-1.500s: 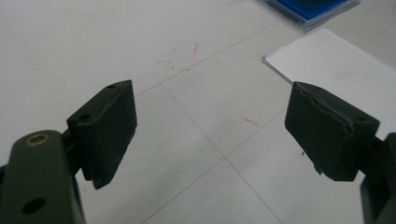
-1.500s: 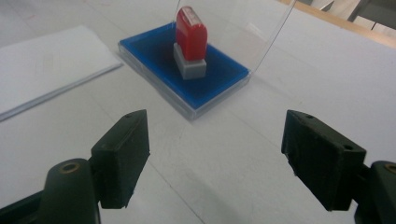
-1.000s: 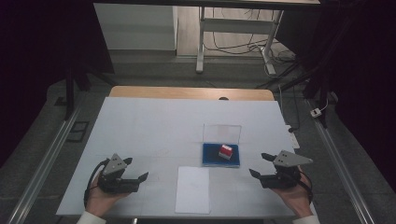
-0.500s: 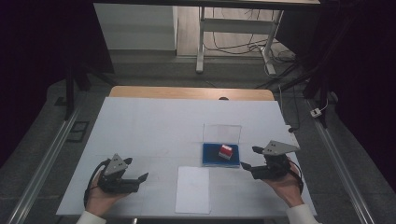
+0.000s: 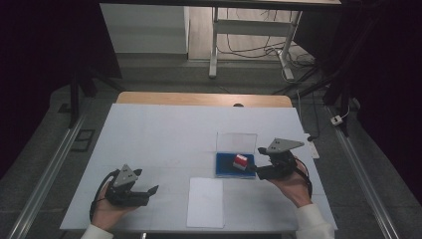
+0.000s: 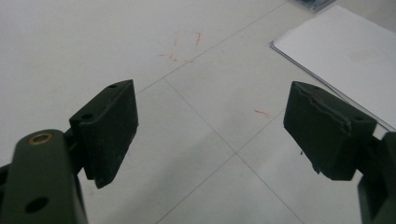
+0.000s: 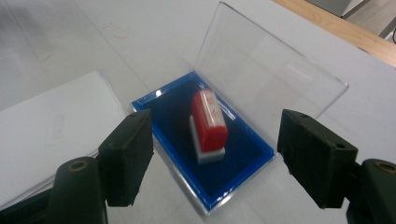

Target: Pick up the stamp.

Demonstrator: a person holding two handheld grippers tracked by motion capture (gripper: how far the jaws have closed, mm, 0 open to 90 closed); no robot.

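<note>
Where the high view looks down on the white table, a red stamp is seen standing on a blue ink pad whose clear lid is folded back and up behind it. The right gripper is held just beside the pad's right edge, pointed at the stamp, while the left gripper is held low over bare table, well apart from a white sheet of paper that lies near the front edge.

From the left gripper view, the left gripper's jaws are seen spread wide with nothing between them, over faint red marks on the table; a corner of the paper is caught at the upper right.

From the right gripper view, the right gripper's jaws are seen wide apart, framing the stamp on the pad without touching it. If the jaws were closed off-centre, the stamp could be tipped over, and the light pad or its upright lid could be knocked and shifted.
</note>
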